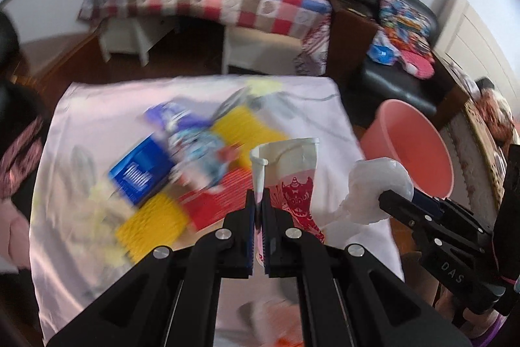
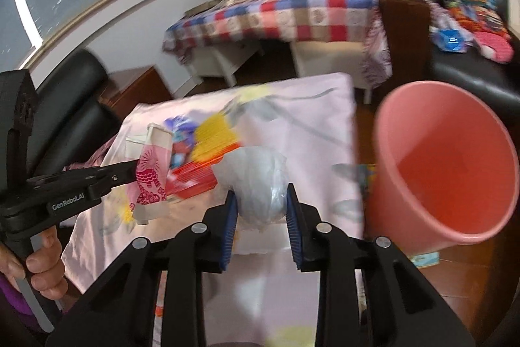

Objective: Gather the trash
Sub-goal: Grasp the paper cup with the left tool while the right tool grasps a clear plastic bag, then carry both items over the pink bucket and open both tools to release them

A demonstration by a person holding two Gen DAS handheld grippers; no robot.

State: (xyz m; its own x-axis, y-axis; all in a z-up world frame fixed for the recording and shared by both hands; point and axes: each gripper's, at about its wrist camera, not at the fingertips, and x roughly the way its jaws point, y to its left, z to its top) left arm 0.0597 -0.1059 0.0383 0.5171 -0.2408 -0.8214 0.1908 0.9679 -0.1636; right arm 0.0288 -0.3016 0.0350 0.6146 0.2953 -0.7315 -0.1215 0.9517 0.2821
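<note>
Left gripper (image 1: 258, 210) clamped flattened paper cup (image 1: 292, 178) lower centre; right gripper (image 2: 260, 210) clamped wadded plastic (image 2: 256, 181). Carry step; next likely: move both over pink bin (image 2: 448, 158) at right, release.

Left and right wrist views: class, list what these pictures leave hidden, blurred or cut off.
- Left wrist view: packets on the table are motion-blurred; their print is unreadable.
- Left wrist view: the left tool hides the flattened cup's lower end.
- Right wrist view: the bin's bottom is out of sight; the wad's contents are unclear.
</note>
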